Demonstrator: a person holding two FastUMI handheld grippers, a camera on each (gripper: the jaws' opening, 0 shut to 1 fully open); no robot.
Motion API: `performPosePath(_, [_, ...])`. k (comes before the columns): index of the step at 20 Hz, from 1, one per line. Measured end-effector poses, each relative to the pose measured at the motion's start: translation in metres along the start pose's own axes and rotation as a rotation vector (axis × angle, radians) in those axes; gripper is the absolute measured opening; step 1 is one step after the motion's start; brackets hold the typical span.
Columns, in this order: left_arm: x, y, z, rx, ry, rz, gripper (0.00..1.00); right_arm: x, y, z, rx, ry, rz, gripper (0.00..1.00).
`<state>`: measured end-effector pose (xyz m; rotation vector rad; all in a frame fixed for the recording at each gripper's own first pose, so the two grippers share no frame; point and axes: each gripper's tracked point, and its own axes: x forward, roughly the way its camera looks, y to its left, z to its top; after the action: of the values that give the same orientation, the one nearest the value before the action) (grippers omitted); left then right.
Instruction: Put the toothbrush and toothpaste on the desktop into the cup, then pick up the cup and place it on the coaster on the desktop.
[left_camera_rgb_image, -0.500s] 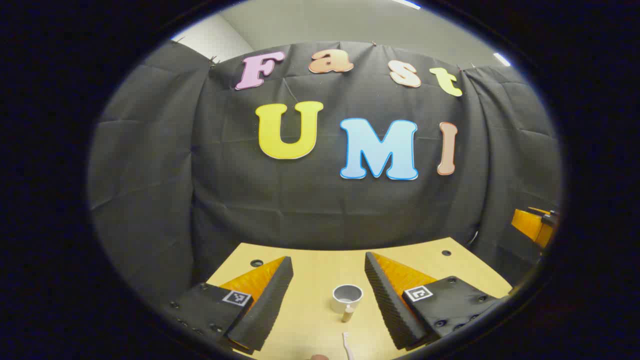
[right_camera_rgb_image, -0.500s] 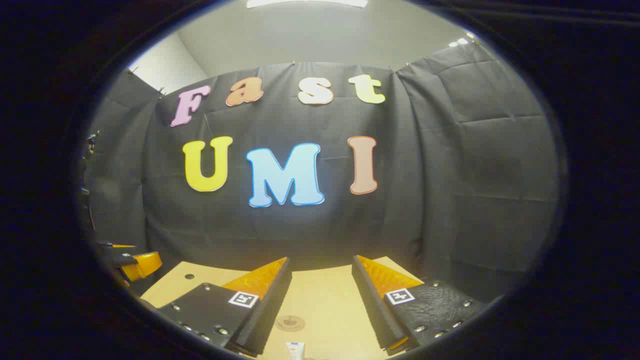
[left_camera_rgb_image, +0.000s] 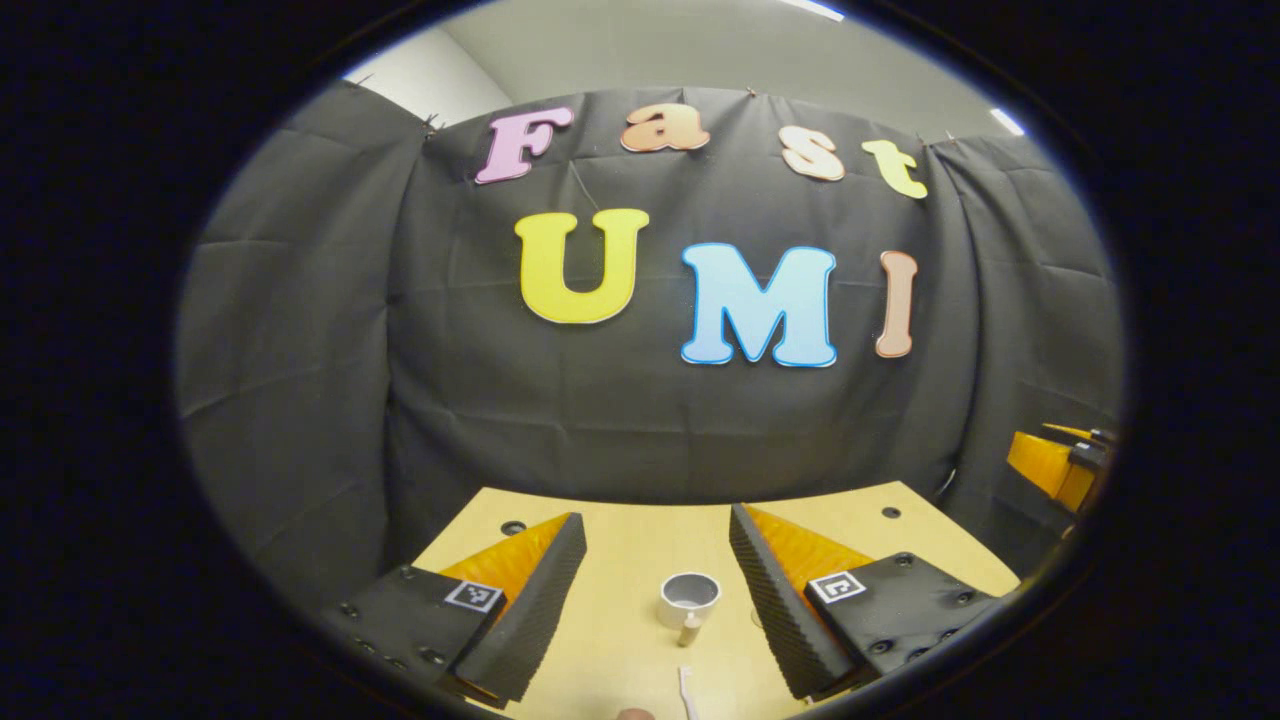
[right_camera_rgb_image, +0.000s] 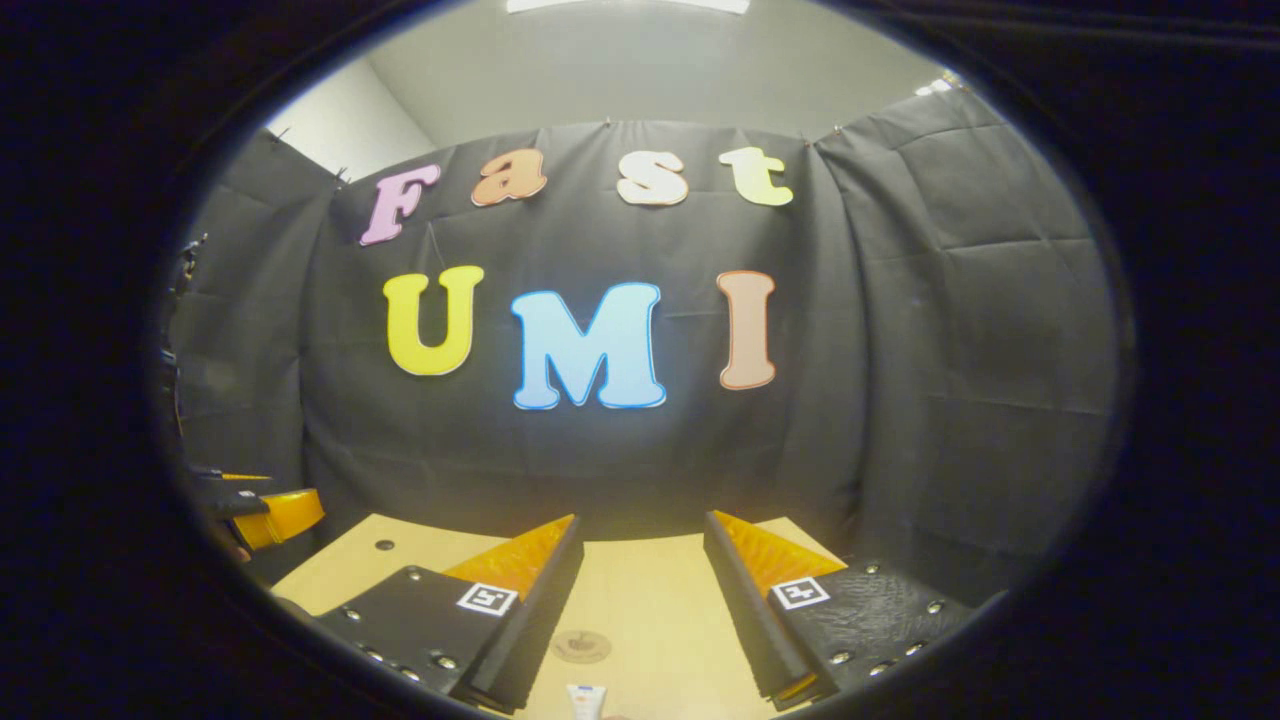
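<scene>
In the left gripper view a small grey cup (left_camera_rgb_image: 689, 598) with a short handle stands upright on the wooden desktop (left_camera_rgb_image: 620, 560), between and beyond my open left gripper (left_camera_rgb_image: 657, 530). The white toothbrush (left_camera_rgb_image: 686, 692) lies just nearer, cut off by the lower edge. In the right gripper view a round brown coaster (right_camera_rgb_image: 581, 646) lies flat on the desktop between the fingers of my open right gripper (right_camera_rgb_image: 643, 528). The white toothpaste tube (right_camera_rgb_image: 585, 700) peeks in at the bottom edge, in front of the coaster. Neither gripper holds anything.
The black cloth wall closes the booth behind the desktop. Small dark holes (left_camera_rgb_image: 513, 526) mark the desktop's far corners. The other gripper's orange finger shows at the right edge (left_camera_rgb_image: 1050, 462) of the left gripper view and at the left edge (right_camera_rgb_image: 275, 512) of the right gripper view.
Both cameras shifted slightly; the cup and toothbrush slid a little left and up in the left gripper view. Both grippers stay open.
</scene>
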<state>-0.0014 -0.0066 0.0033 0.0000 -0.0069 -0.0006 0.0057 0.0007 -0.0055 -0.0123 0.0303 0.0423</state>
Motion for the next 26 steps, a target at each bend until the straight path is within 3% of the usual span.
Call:
performPosePath(3, [0.002, -0.002, -0.002, 0.003, 0.012, 0.004, 0.95, 0.000, 0.002, -0.005, 0.017, 0.027, 0.017, 0.77])
performPosePath(4, [0.002, -0.004, -0.002, 0.007, 0.015, 0.002, 1.00, 0.000, 0.002, -0.005, 0.021, 0.030, 0.021, 0.75])
performPosePath(5, [0.001, -0.008, -0.002, 0.012, 0.016, -0.006, 0.95, 0.000, 0.002, -0.007, 0.022, 0.035, 0.024, 0.77])
performPosePath(16, [0.010, -0.031, -0.039, 0.042, 0.130, -0.037, 0.95, 0.002, 0.008, -0.038, 0.025, 0.164, 0.074, 0.77])
performPosePath(26, [0.030, -0.051, -0.118, -0.004, 0.343, -0.106, 0.95, 0.003, 0.022, -0.112, 0.028, 0.434, 0.124, 0.77])
